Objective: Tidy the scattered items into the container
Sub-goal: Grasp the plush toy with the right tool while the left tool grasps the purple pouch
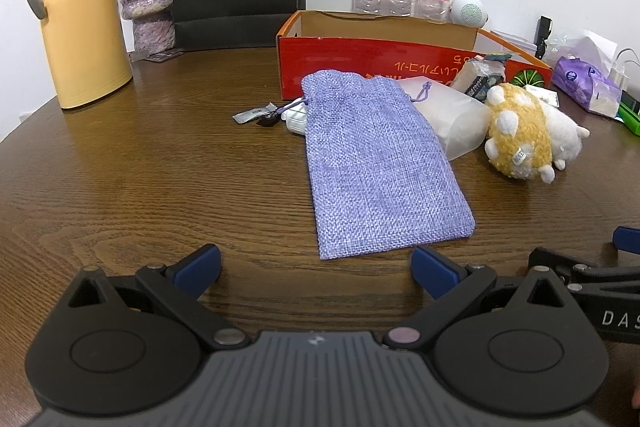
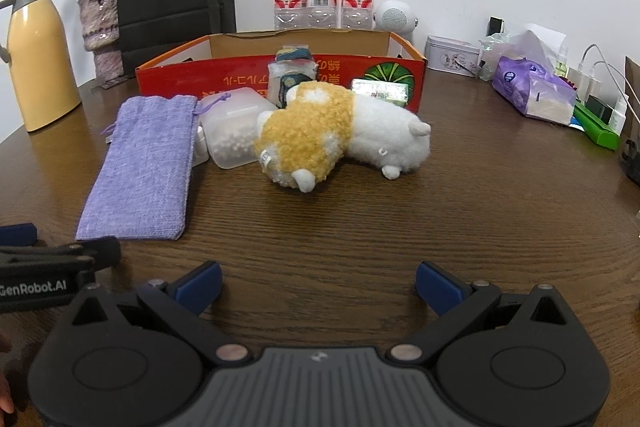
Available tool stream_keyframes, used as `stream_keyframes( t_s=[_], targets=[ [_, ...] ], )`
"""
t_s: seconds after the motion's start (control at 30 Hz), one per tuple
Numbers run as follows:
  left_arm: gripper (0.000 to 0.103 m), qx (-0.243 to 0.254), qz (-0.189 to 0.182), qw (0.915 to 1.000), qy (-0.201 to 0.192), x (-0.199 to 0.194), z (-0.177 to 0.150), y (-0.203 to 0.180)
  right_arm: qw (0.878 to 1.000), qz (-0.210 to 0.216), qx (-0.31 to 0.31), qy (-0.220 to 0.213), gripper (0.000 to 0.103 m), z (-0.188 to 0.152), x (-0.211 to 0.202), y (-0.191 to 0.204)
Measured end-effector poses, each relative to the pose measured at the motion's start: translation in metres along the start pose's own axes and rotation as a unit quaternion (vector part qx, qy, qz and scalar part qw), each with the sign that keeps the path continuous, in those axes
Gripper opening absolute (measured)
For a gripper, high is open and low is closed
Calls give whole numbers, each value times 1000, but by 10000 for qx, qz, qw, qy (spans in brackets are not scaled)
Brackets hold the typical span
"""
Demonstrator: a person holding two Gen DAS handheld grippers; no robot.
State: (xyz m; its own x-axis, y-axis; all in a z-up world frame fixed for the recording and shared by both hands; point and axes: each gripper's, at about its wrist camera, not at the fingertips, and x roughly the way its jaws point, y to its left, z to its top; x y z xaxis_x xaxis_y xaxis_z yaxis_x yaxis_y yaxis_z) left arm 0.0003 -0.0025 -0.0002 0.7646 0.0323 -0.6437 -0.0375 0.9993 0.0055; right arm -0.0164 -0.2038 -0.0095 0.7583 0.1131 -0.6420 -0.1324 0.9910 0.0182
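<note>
**Both grippers wide, items loose in front of the box**

The left gripper (image 1: 316, 269) was seen low over the wooden table (image 1: 160, 167), jaws spread wide, nothing between them. The right gripper (image 2: 319, 285) was found in the same condition: jaws fully apart, only bare table between the blue pads (image 2: 200, 287). The two tools were held side by side, each visible at the edge of the other's view.

The red cardboard box (image 1: 360, 67) was noted at the far side of the table, open at the top. A purple cloth pouch (image 1: 376, 163) lay flat just ahead of the left gripper, its drawstring end towards the box. A frosted plastic container (image 1: 452, 119) lay on its side, touching the pouch's right edge. A yellow-and-white plush toy (image 2: 340, 131) was recorded lying against the container, directly ahead of the right gripper. Small wrapped packets (image 2: 296, 75) were seen leaning against the box's front wall. A small white object (image 1: 294, 121) was partly hidden behind the pouch; its nature could not be determined.
</note>
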Motion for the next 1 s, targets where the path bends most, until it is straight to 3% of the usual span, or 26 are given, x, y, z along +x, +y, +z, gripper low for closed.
stream_keyframes(
  t_s=[0.17, 0.2, 0.3, 0.37, 0.43, 0.5, 0.57, 0.6, 0.63, 0.67, 0.7, 0.83, 1.0],
  targets=[
    [103, 120, -33, 9999, -33, -2, 5, 0, 10000, 39, -11, -10, 103, 1, 1, 0],
    [103, 106, -165, 9997, -126, -6, 12, 2, 9999, 129, -4, -24, 103, 2, 1, -2],
    [103, -8, -1065, 9925, -605, -11, 46, 16, 9978, 606, 215, -183, 96, 15, -2, -16],
    [103, -76, -1420, 9881, -593, 5, 70, 21, 9961, 707, 317, -424, 93, 32, -2, -21],
    [103, -52, -1328, 9908, -258, 31, 83, 20, 9958, 669, 234, -582, 76, 50, 5, -20],
    [101, -162, -1245, 9921, 10, 51, 85, 20, 9972, 596, 123, -441, 63, 64, 21, -15],
    [79, -373, -1446, 9888, 70, 56, 80, 25, 9974, 666, 128, -246, 58, 73, 35, -12],
    [55, -371, -1533, 9875, 41, 55, 76, 28, 9974, 691, 159, -141, 54, 75, 42, -10],
    [38, -324, -1518, 9879, 17, 54, 72, 29, 9976, 667, 151, -35, 50, 76, 47, -7],
    [30, -289, -1483, 9885, -38, 52, 69, 30, 9980, 617, 117, -10, 50, 75, 49, -4],
    [8, -271, -1439, 9892, -82, 50, 66, 30, 9985, 546, 30, -39, 48, 73, 48, -1],
    [2, -335, -1621, 9855, -385, 31, 61, 30, 9987, 300, -364, -196, 38, 68, 36, 9],
    [2, -93, -1586, 9797, -1223, -41, 42, 21, 9859, 236, -1222, -1114, 36, 43, -30, 18]
  ],
)
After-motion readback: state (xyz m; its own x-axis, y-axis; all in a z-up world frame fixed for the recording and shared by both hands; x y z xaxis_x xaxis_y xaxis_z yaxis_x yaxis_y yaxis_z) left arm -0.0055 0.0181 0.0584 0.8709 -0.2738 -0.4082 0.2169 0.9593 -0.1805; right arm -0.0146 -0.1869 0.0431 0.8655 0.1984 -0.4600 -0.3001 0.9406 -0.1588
